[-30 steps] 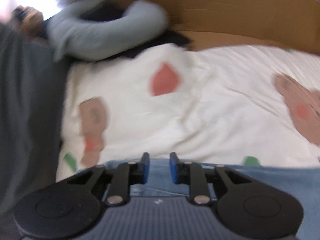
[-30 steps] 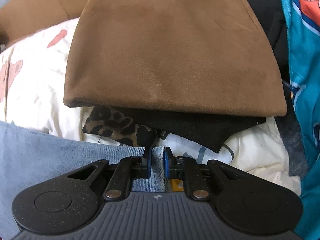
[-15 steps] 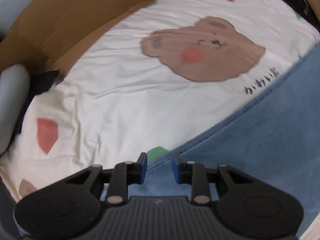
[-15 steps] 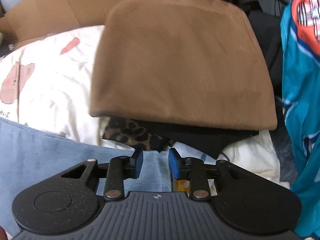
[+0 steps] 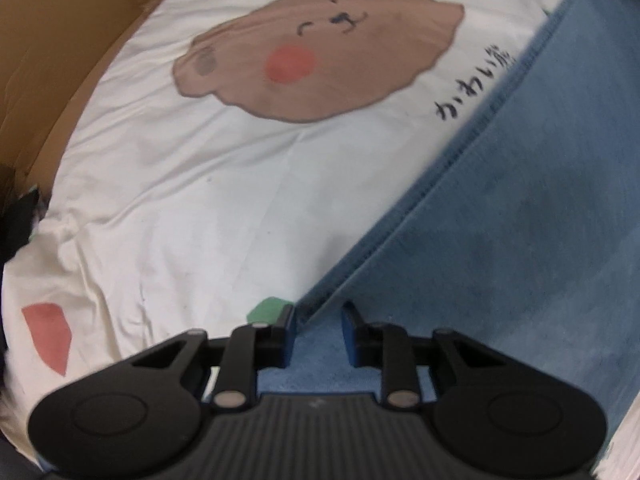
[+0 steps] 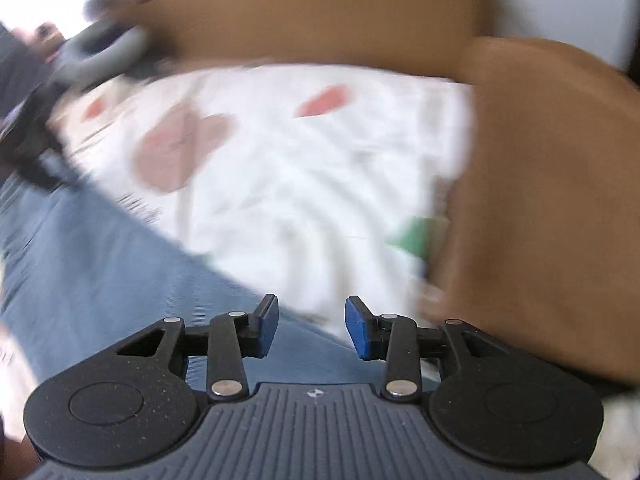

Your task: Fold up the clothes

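A blue denim garment (image 5: 500, 260) lies flat on a white bear-print sheet (image 5: 180, 220), its hemmed edge running diagonally. My left gripper (image 5: 319, 332) points down over the denim's lower corner. Its jaws are closing with the denim edge between the pads, and a gap still shows. In the blurred right wrist view the same denim (image 6: 100, 260) fills the lower left. My right gripper (image 6: 312, 330) hovers above the denim's edge. Its jaws are opening, and nothing is between them.
A brown folded garment (image 6: 540, 200) sits on the sheet (image 6: 300, 160) at the right. Brown cardboard (image 6: 320, 12) stands behind the bed and shows as cardboard (image 5: 60, 60) at the upper left. A grey sleeve (image 6: 112, 52) lies at the far left.
My right gripper has let go of the denim edge, opened wide and swung left, away from the brown garment. My left gripper has rolled and sunk toward the denim's corner.
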Tool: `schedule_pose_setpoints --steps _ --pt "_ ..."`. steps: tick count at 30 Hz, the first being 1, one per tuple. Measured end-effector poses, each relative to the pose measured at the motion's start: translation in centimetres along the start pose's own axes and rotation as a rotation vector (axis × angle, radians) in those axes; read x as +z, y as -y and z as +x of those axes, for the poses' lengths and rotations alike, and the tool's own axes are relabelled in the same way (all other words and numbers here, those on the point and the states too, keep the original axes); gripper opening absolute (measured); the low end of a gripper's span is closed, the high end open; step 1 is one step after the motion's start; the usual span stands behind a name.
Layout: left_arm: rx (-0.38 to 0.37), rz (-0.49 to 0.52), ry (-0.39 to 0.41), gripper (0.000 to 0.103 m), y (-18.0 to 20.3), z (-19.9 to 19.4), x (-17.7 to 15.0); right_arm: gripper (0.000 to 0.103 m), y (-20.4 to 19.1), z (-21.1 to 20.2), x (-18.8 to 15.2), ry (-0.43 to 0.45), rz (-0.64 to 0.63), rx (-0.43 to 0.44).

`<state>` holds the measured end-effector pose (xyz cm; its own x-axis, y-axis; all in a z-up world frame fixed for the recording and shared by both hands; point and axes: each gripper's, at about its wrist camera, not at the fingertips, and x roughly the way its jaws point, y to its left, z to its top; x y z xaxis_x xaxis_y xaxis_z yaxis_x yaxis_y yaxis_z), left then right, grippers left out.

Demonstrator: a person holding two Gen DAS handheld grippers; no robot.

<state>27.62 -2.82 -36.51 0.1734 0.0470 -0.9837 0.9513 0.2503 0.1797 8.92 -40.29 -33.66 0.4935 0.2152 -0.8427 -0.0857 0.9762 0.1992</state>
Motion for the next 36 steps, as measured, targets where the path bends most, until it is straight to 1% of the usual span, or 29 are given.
schedule_pose_setpoints --steps 1,3,5,8,11,15,18,19,21,22,23,25,27,32,36 --pt "0.001 0.019 -0.006 0.021 0.2 0.0 0.0 0.044 -0.8 0.9 0.5 -0.013 -0.034 0.034" --pt "0.006 0.058 -0.015 0.019 0.6 0.1 -0.1 0.044 -2.6 2.5 1.2 -0.039 -0.102 0.089" --pt "0.016 0.099 -0.022 0.015 1.0 0.0 -0.3 0.044 -4.1 4.0 1.9 -0.062 -0.162 0.126" --pt "0.017 0.13 -0.025 0.011 1.2 -0.2 -0.7 0.044 -5.9 6.1 2.9 -0.092 -0.239 0.18" --pt "0.018 0.155 -0.022 0.007 1.4 -0.4 -1.2 0.044 -7.4 7.7 3.6 -0.12 -0.296 0.212" --pt "0.03 0.154 -0.01 0.004 1.2 -0.8 -1.6 0.044 -8.3 9.2 4.0 -0.124 -0.338 0.263" --pt "0.052 0.167 0.006 0.003 1.3 -1.3 -1.9 0.043 -8.7 9.9 4.0 -0.149 -0.366 0.272" --pt "0.059 0.169 0.011 0.003 1.4 -1.4 -2.0 0.042 -8.8 10.1 3.8 -0.16 -0.374 0.272" --pt "0.074 0.173 0.022 0.003 1.4 -1.5 -2.0 0.03 -8.8 10.3 3.6 -0.18 -0.39 0.269" --pt "0.081 0.173 0.028 0.003 1.4 -1.6 -2.1 0.017 -8.9 10.3 3.5 -0.183 -0.398 0.262" --pt "0.084 0.17 0.031 0.003 1.7 -1.7 -2.2 0.001 -8.9 10.3 3.5 -0.186 -0.405 0.253" --pt "0.09 0.16 0.038 0.003 1.7 -1.8 -2.3 0.001 -8.7 10.2 3.6 -0.181 -0.403 0.25" --pt "0.095 0.154 0.045 0.003 1.7 -2.2 -1.5 0.0 -8.7 9.7 3.7 -0.169 -0.408 0.251" --pt "0.101 0.132 0.056 0.003 1.1 -2.3 -1.4 0.0 -8.8 9.1 4.1 -0.144 -0.411 0.232" --pt "0.093 0.109 0.051 0.003 0.7 -2.0 -1.3 0.0 -9.0 9.6 4.4 -0.151 -0.401 0.207"
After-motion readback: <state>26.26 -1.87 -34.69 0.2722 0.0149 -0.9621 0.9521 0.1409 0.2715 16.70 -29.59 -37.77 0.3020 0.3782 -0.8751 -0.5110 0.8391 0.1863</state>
